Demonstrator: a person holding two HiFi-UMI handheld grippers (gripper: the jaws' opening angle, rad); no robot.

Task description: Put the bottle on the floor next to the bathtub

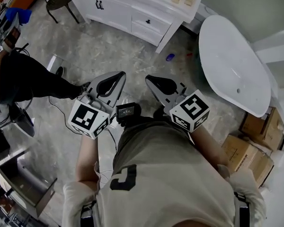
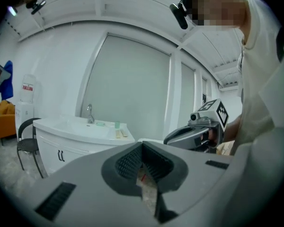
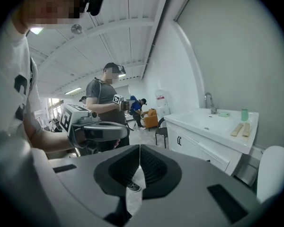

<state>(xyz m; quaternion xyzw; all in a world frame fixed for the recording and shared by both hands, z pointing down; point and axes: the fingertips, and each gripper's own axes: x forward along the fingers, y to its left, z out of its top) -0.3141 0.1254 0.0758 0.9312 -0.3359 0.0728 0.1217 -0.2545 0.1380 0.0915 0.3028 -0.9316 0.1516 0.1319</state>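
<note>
The left gripper [image 2: 142, 146] has its jaws pressed together, holding nothing. The right gripper [image 3: 139, 148] is likewise closed and empty.

No text, label or number can be read anywhere.

Right gripper [image 3: 139, 149] jaws together, empty, left gripper [image 3: 117, 131] beside, vanity [image 3: 195, 147] right

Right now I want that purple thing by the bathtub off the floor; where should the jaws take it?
The purple thing lies low on the floor near the bathtub. Probably come straight down from above and close across its shorter width at the middle; it looks too low for a side approach. It is too small here to make out a cap.
</note>
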